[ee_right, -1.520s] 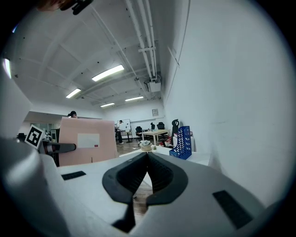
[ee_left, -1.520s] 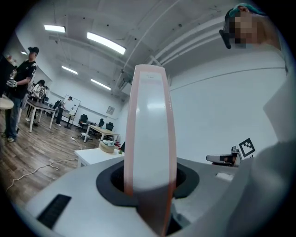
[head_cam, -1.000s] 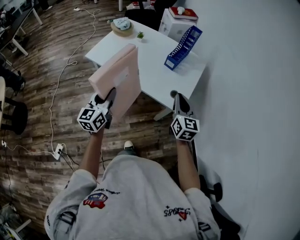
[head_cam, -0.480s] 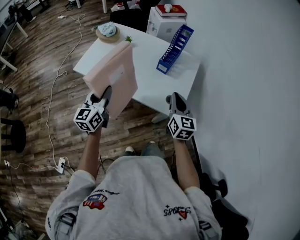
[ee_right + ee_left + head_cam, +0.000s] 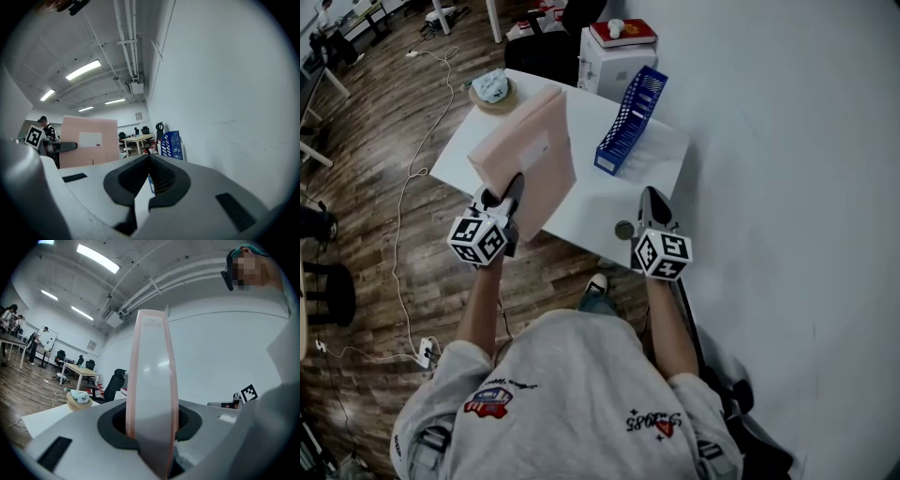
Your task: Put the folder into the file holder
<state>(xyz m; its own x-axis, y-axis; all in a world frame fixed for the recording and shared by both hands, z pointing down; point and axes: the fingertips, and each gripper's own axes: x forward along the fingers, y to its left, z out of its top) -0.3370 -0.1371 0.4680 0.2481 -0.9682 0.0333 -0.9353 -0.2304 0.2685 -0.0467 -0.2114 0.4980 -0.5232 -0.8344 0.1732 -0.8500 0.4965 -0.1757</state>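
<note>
Two tools: left tool (image 5: pixel 512 195) clamps the folder (image 5: pixel 532 155) upright, ready for the holder (image 5: pixel 628 129) slots; right tool (image 5: pixel 654 201) is closed, empty.

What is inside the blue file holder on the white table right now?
Nothing shows in the blue file holder; its slots look empty. Its mesh walls cover the bottom, so that part is unseen. The pink folder is clamped in the left gripper.
</note>
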